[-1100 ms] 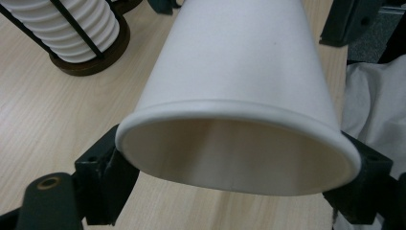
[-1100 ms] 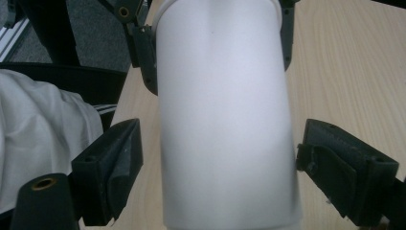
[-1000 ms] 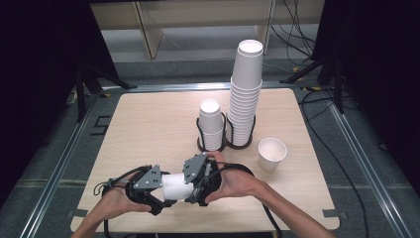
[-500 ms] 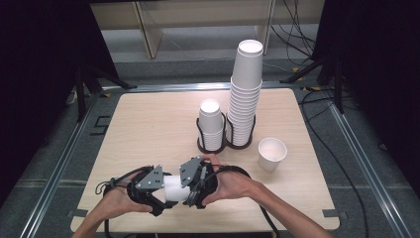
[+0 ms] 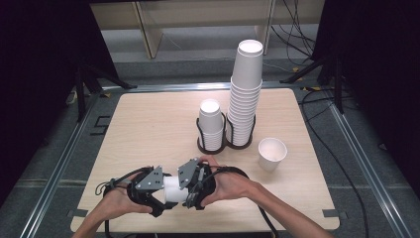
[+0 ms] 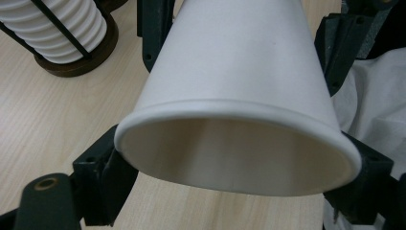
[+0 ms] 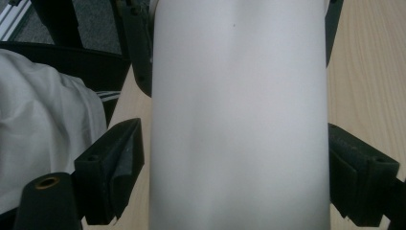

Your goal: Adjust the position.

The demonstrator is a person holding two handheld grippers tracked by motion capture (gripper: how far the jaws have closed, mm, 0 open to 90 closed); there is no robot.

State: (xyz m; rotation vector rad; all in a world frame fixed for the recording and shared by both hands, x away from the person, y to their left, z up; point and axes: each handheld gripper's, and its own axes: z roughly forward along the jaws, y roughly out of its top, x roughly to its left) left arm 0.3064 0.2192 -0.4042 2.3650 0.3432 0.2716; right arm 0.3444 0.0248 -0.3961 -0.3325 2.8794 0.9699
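Note:
A white paper cup (image 5: 174, 188) lies on its side just above the table's near edge, held between both grippers. My left gripper (image 5: 165, 192) is shut on its wide end. In the left gripper view the open rim of the cup (image 6: 234, 143) faces the camera, and the left gripper (image 6: 234, 160) presses on the rim from both sides. My right gripper (image 5: 187, 191) comes from the opposite side and is shut on the cup's body (image 7: 239, 120). In the right gripper view the right gripper (image 7: 237, 165) flanks the cup wall closely. A hand holds each gripper.
Two stacks of white cups stand in black wire holders mid-table, a short stack (image 5: 212, 126) and a tall stack (image 5: 245, 94). A single upright cup (image 5: 272, 153) stands to their right. The wooden table (image 5: 148, 124) has metal rails around it.
The right hand has shifted very slightly toward the near edge. The cup stays gripped between both grippers in much the same spot.

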